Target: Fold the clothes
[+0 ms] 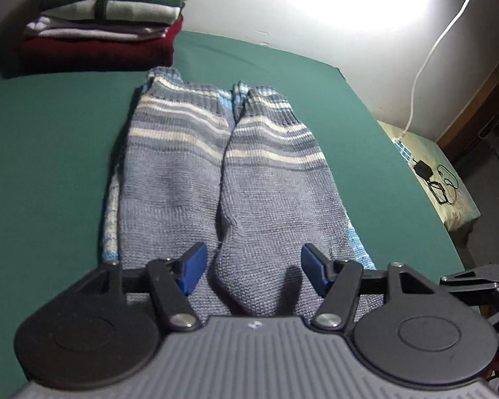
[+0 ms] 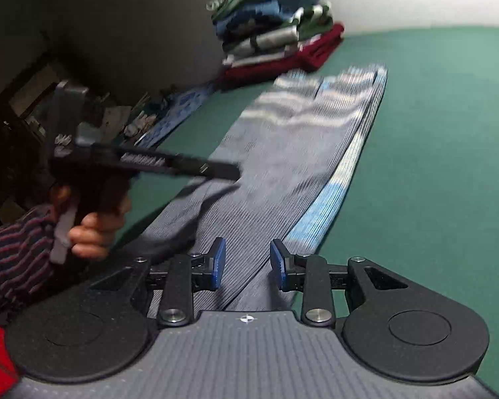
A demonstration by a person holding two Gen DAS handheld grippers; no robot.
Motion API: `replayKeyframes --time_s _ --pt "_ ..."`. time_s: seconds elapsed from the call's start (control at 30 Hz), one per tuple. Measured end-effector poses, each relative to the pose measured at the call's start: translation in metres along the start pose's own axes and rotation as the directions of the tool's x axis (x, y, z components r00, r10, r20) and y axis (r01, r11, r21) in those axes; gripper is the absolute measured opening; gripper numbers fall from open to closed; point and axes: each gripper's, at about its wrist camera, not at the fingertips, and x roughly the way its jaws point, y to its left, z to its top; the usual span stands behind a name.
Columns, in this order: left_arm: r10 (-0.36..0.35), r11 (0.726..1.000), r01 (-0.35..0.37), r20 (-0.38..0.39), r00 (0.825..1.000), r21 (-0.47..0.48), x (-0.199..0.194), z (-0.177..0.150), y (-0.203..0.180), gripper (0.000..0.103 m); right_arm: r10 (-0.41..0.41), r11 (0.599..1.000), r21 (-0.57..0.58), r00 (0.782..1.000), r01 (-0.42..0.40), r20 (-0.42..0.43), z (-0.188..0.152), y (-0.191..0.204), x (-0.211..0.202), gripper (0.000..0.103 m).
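sweater [image 1: 223,173], grey-blue knit with pale stripes, lies on the green table cover [image 1: 50,133] with both sides folded lengthwise to meet down the middle. our left gripper [image 1: 252,269] hovers over its near end, jaws apart, the centre seam running between them and nothing pinched. our right gripper [image 2: 248,264] sits over the near right edge, jaws part open with knit showing between them, pads not pressing. ahead of the left jaws, far left, stands the stack of folded clothes [image 1: 106,23]. we judge the side folds done; next comes the crosswise fold. that calls for both jaws to close on the near hem corners, then carry them toward the striped far end.
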Motion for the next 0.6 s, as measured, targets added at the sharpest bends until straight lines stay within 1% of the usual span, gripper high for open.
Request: replayKeyframes --time_s 0.07,0.17,0.2,0.23,0.27,0.3,0.37,0.47,0.6 --pt "-0.040 0.999 0.040 -0.022 0.999 0.017 0.005 0.000 0.002 0.065 -0.012 1.000 0.007 1.000 0.012 -0.028 -0.008 0.007 0.001 0.034" --pt "-0.080 0.997 0.080 -0.026 0.996 0.006 0.008 0.000 0.009 0.062 -0.019 0.999 0.050 0.999 0.020 -0.027 -0.019 0.016 0.003 0.035" --pt "-0.092 0.996 0.092 -0.024 0.995 -0.001 0.008 0.000 0.012 0.055 -0.014 0.998 0.059 1.000 0.015 -0.024 -0.022 0.020 0.004 0.035" --pt "-0.095 0.995 0.095 -0.022 0.995 -0.006 0.007 0.001 0.015 0.046 -0.005 0.998 0.064 1.000 0.007 -0.025 -0.026 0.023 0.005 0.035" --pt "-0.105 0.994 0.105 -0.025 0.994 -0.009 0.007 0.002 0.018 0.043 0.001 0.998 0.070 0.999 0.001 -0.036 -0.029 0.027 0.007 0.035" --pt "-0.116 0.993 0.116 -0.029 0.993 -0.011 0.007 0.002 0.021 0.043 -0.007 0.997 0.070 0.999 0.010 -0.048 -0.032 0.031 0.010 0.035" --pt "-0.139 0.990 0.139 -0.036 0.990 -0.017 0.007 0.004 0.026 0.043 -0.052 0.997 0.056 0.998 0.054 -0.041 -0.039 0.040 0.012 0.036" --pt "-0.170 0.985 0.169 -0.045 0.984 -0.023 0.006 0.005 0.031 0.043 -0.094 0.994 0.062 0.995 0.095 -0.032 -0.047 0.048 0.005 0.036" --pt "-0.191 0.982 0.191 -0.048 0.980 -0.009 0.007 0.002 0.028 0.043 -0.144 0.987 0.079 0.989 0.142 0.014 -0.057 0.057 0.004 0.036"
